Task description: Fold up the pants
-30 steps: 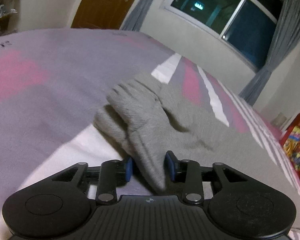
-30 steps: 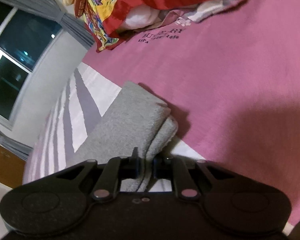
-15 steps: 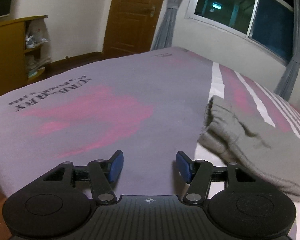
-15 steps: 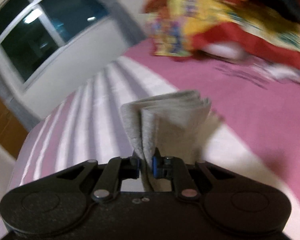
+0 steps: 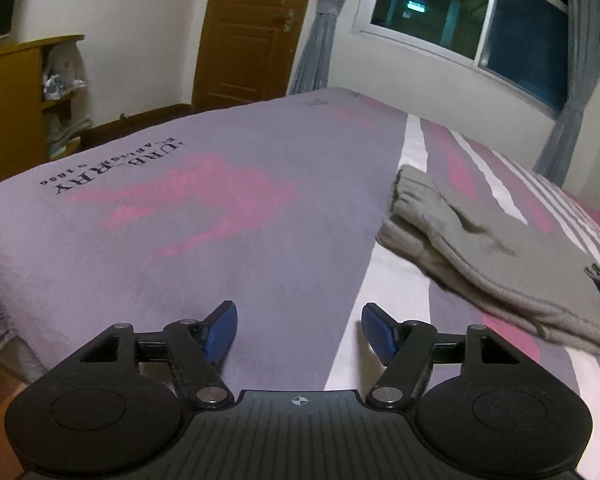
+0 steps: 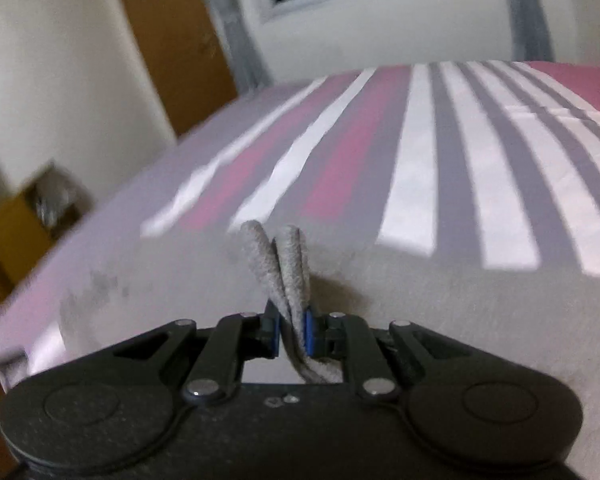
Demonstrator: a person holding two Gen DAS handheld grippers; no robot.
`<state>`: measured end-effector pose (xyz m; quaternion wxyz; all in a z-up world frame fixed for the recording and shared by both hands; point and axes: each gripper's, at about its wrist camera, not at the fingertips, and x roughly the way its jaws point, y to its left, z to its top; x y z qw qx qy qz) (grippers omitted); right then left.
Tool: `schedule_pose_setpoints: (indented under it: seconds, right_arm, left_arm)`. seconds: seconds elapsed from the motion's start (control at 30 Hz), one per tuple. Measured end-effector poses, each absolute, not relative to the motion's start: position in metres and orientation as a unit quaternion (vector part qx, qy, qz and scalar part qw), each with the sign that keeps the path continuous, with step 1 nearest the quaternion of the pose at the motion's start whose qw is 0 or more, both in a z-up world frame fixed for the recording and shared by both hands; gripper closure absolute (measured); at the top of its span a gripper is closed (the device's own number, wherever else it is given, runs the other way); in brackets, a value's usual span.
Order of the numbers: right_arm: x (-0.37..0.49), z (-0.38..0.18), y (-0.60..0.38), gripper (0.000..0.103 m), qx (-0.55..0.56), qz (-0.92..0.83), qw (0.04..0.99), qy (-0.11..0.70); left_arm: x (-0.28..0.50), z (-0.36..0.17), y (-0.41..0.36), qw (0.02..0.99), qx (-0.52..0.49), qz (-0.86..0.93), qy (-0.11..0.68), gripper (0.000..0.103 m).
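- On the striped bedspread (image 5: 260,184), grey sweatpants (image 5: 480,256) lie folded, ribbed cuff toward the door.
- Left gripper (image 5: 298,330) hovers spread, holding nothing.
- Right gripper (image 6: 292,330) pinches doubled grey fabric layers.

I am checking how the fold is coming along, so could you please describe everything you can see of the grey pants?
The grey pants are a soft, fleecy knit, lying folded in layers on the striped bedspread. A ribbed, gathered band shows at the far end. The left gripper is open beside them, not touching. The right gripper is shut on a doubled edge of the cloth, which sticks up between its jaws.
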<state>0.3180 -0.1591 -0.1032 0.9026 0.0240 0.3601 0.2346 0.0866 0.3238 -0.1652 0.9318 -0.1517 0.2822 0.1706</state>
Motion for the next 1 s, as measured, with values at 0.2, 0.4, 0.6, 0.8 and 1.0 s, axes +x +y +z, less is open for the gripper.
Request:
schedule_pose_setpoints:
  seconds: [0.2, 0.4, 0.6, 0.8, 1.0]
  right_arm:
    - [0.289, -0.111, -0.145, 0.092, -0.077, 0.248, 0.912, 0.317]
    - [0.272, -0.107, -0.123, 0.092, -0.165, 0.276, 0.904, 0.283]
    - [0.272, -0.117, -0.12, 0.088, -0.144, 0.283, 0.896, 0.311]
    - [0.26, -0.129, -0.112, 0.065, -0.1, 0.315, 0.884, 0.331]
    - [0.239, -0.113, -0.122, 0.055, -0.078, 0.349, 0.885, 0.298]
  left_arm:
    - [0.079, -0.168, 0.317, 0.933, -0.14, 0.168, 0.285, 0.03]
    - [0.078, -0.168, 0.309, 0.933, -0.145, 0.167, 0.283, 0.027]
    - [0.075, -0.167, 0.302, 0.933, -0.141, 0.163, 0.289, 0.026]
    - [0.074, -0.164, 0.296, 0.931, -0.141, 0.161, 0.295, 0.026]
    - [0.077, -0.154, 0.282, 0.934, -0.138, 0.144, 0.297, 0.026]
